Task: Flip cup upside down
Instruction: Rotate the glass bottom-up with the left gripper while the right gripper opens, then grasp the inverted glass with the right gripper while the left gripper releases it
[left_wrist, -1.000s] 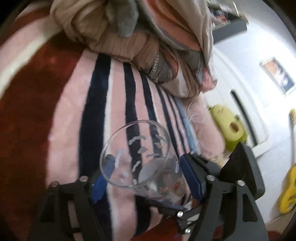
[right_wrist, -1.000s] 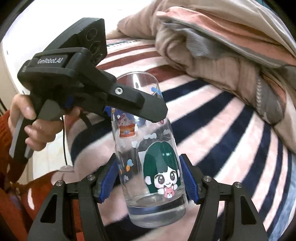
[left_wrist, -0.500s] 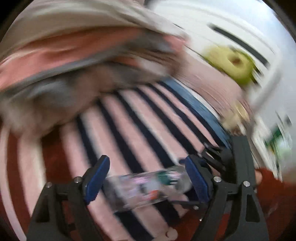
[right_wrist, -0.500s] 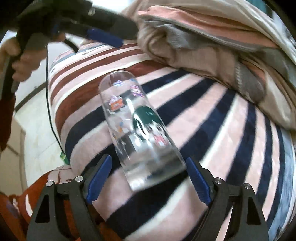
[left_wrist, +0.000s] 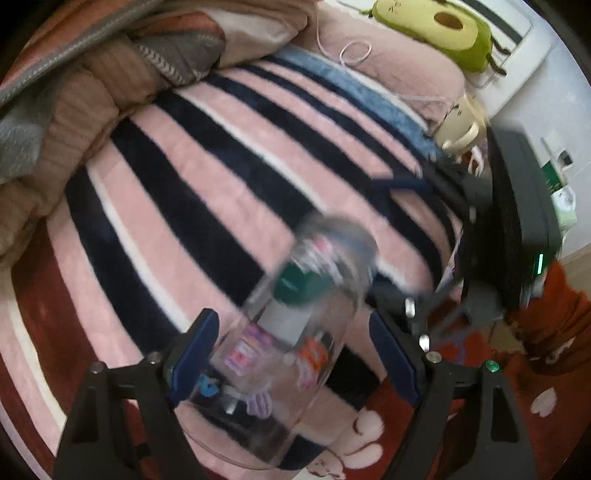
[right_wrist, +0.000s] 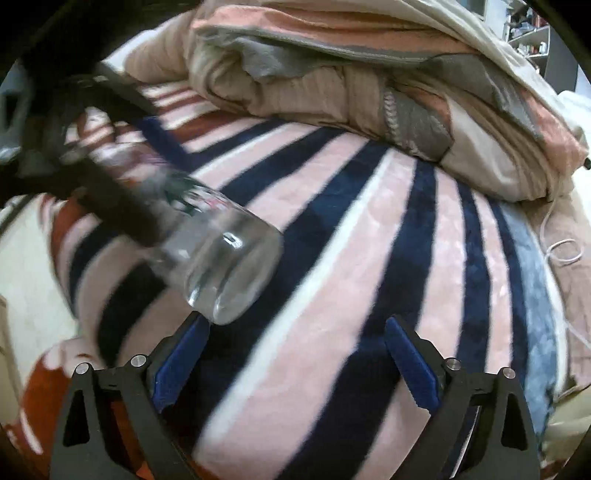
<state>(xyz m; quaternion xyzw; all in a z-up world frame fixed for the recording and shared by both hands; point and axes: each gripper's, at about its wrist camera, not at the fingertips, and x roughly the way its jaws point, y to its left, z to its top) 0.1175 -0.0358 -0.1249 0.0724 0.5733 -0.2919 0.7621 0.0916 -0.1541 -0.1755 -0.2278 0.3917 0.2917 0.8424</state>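
Observation:
A clear glass cup (left_wrist: 291, 332) with cartoon prints is tilted between the blue pads of my left gripper (left_wrist: 291, 350), rim near the camera, base pointing away; it is motion-blurred. The pads stand wide, and I cannot tell whether they press the glass. In the right wrist view the cup (right_wrist: 221, 258) lies tilted with its thick base toward the camera, the blurred left gripper (right_wrist: 110, 199) across it. My right gripper (right_wrist: 295, 358) is open and empty, just below and right of the cup's base.
A striped pink, navy and red blanket (left_wrist: 240, 155) covers the bed. A heap of folded bedding (right_wrist: 369, 81) lies behind. An avocado plush (left_wrist: 436, 33) and a white cable (left_wrist: 354, 51) lie at the far edge.
The right gripper let go of the cup and drew back. The left gripper took the cup and is turning it over; the base has swung from down toward up.

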